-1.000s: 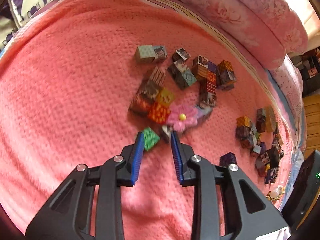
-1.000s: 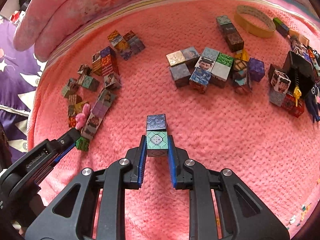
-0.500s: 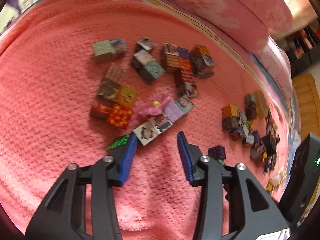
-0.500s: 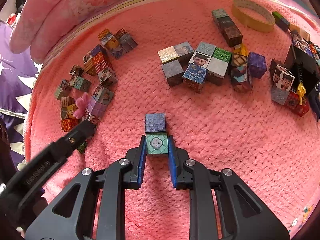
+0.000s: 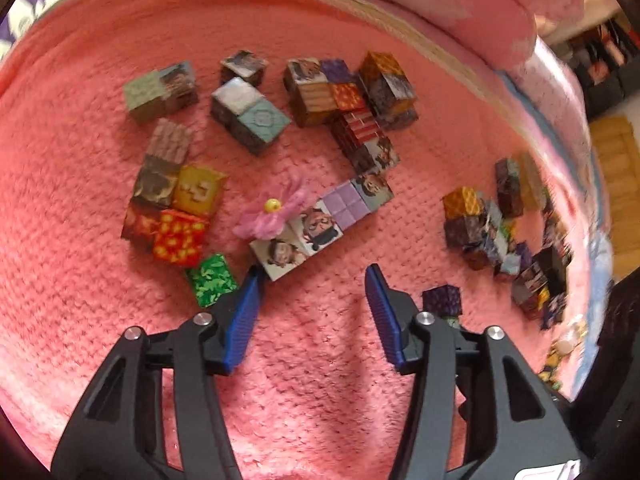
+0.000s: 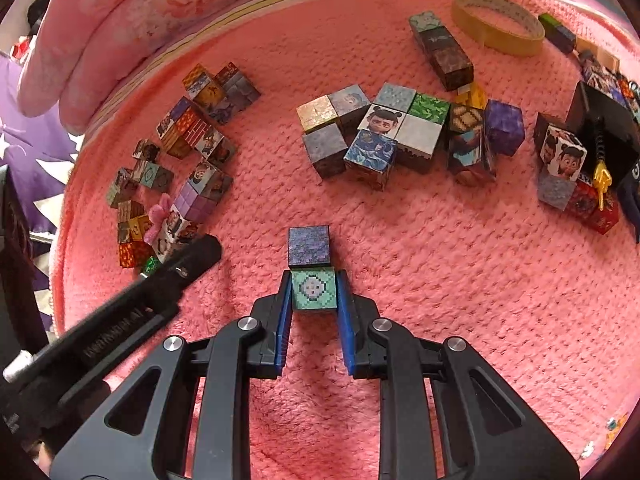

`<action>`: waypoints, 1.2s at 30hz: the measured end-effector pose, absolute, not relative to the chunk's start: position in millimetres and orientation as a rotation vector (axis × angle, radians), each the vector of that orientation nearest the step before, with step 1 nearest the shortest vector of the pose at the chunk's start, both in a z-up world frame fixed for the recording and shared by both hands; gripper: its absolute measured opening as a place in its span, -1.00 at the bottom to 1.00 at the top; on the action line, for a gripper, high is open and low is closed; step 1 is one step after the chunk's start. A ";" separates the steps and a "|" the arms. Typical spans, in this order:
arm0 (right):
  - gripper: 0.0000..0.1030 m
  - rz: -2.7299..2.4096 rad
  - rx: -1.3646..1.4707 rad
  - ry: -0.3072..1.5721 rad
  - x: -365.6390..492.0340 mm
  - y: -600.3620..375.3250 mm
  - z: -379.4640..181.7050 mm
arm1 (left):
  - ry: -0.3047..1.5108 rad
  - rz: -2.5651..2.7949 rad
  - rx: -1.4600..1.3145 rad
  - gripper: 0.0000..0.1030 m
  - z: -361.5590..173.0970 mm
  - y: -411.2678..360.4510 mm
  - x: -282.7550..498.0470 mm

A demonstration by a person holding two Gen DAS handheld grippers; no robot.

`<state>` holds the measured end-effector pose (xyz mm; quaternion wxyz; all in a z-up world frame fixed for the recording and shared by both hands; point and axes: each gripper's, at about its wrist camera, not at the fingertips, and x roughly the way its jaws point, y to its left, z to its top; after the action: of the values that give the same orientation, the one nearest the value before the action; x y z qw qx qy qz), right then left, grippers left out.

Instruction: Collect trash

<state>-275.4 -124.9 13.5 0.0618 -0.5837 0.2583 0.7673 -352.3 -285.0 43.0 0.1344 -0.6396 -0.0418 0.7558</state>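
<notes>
Left gripper (image 5: 312, 280) gapes wide, the white row of picture-printed paper cubes (image 5: 320, 224) at twelve o'clock; right gripper (image 6: 312, 292) clamps a teal pixel-patterned cube (image 6: 313, 290).

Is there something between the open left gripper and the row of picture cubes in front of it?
Nothing visible. The left gripper is open, and only bare pink blanket lies before the row of picture cubes. A green leaf cube sits just outside its left finger.
</notes>
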 end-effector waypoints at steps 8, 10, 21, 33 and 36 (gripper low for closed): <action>-0.64 2.327 -1.761 0.787 -269.0 -123.1 19.3 | -0.175 2.128 -1.890 -0.69 42.0 -283.6 -334.2; -0.64 2.328 -1.762 0.771 -265.9 -124.0 21.3 | -0.187 2.115 -1.896 -0.76 42.0 -282.5 -327.7; -0.64 2.348 -1.713 0.773 -254.2 -115.2 42.7 | -0.292 2.144 -1.854 -0.93 64.4 -293.7 -316.6; -0.64 2.351 -1.698 0.807 -200.1 -105.9 64.3 | -0.305 2.119 -1.815 -0.94 93.3 -287.3 -253.1; -0.64 2.329 -1.713 0.804 -193.5 -102.7 61.2 | -0.324 2.116 -1.842 -0.94 91.8 -285.6 -235.7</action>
<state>-193.5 -102.7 61.2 0.0704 -0.5695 0.2674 0.7741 -235.7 -285.6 91.8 0.1580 -0.6441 -0.1134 0.7398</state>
